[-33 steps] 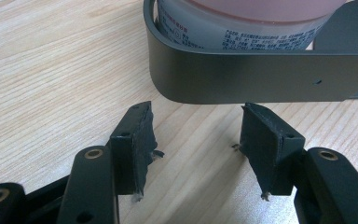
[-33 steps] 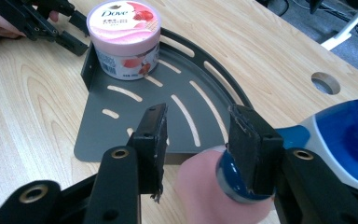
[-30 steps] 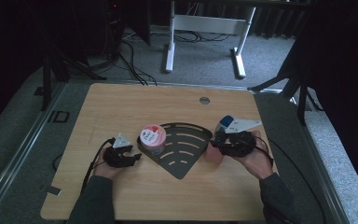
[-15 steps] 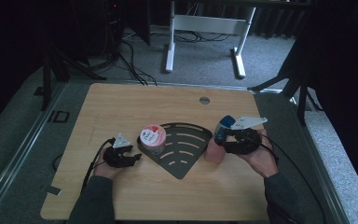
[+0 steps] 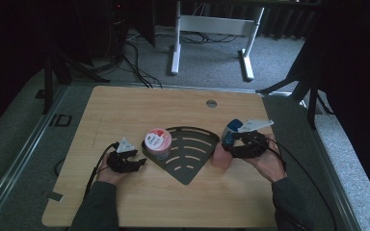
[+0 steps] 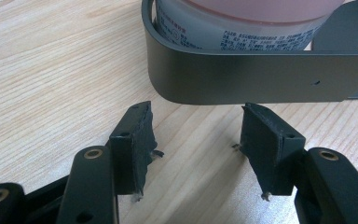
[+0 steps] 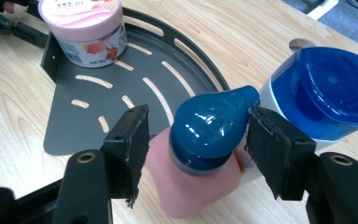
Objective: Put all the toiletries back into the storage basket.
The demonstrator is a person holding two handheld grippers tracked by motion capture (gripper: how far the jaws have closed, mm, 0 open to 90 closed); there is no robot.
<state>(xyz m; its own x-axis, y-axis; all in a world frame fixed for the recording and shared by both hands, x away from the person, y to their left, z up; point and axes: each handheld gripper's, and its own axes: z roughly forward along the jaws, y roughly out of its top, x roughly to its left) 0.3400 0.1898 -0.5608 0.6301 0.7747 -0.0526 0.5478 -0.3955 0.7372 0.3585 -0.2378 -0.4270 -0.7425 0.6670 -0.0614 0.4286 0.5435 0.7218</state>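
Right gripper view: right hand-held gripper (image 7: 196, 140), jaws just opening, straddles a pink bottle (image 7: 198, 179) with blue cap, one pad touching. Left hand-held gripper (image 6: 196, 140) gapes empty near the tray (image 6: 261, 77).

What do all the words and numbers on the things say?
Pink tub: small print on the lid and side, too blurred to read.
The same tub in the left gripper view: rows of tiny print and a round mark, too small to read.
Pink bottle and blue-capped bottle: no text visible.
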